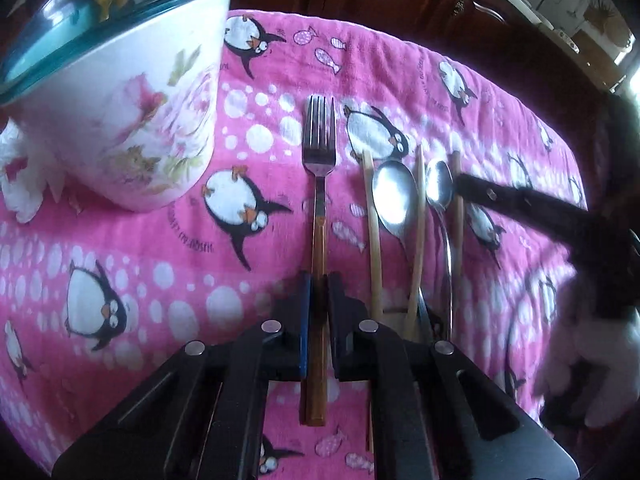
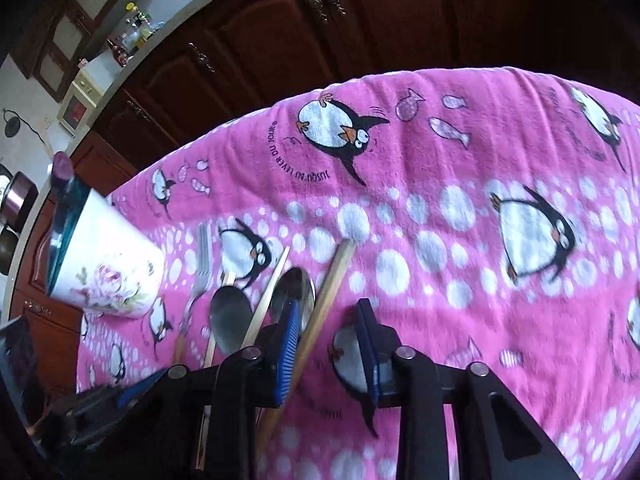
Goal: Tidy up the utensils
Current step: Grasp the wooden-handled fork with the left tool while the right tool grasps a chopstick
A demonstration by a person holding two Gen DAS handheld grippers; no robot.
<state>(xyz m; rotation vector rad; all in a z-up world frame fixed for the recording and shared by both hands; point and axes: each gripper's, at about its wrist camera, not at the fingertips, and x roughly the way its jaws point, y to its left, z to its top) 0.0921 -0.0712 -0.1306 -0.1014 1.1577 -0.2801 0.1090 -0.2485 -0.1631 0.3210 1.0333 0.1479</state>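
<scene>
left fingers (image 1: 301,312) clamped on fork (image 1: 318,152) handle, right fingers (image 2: 290,336) apart astride chopstick (image 2: 326,296)

pink penguin towel (image 2: 460,152) — dark wooden cabinets (image 2: 320,32) behind

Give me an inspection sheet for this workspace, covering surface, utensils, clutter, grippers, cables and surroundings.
Surface: pink penguin towel covers the table.
Job's things: fork with an amber handle lies flat; large spoon, small spoon and three wooden chopsticks lie side by side to its right; floral utensil pot with a teal rim stands upright at far left.
Clutter: nothing seen.
Grippers: left gripper shut on the fork handle; right gripper open, straddling the rightmost chopstick, not closed on it.
Cables: nothing seen on the table.
Surroundings: dark wooden cabinets behind; counter with bottles at upper left.
</scene>
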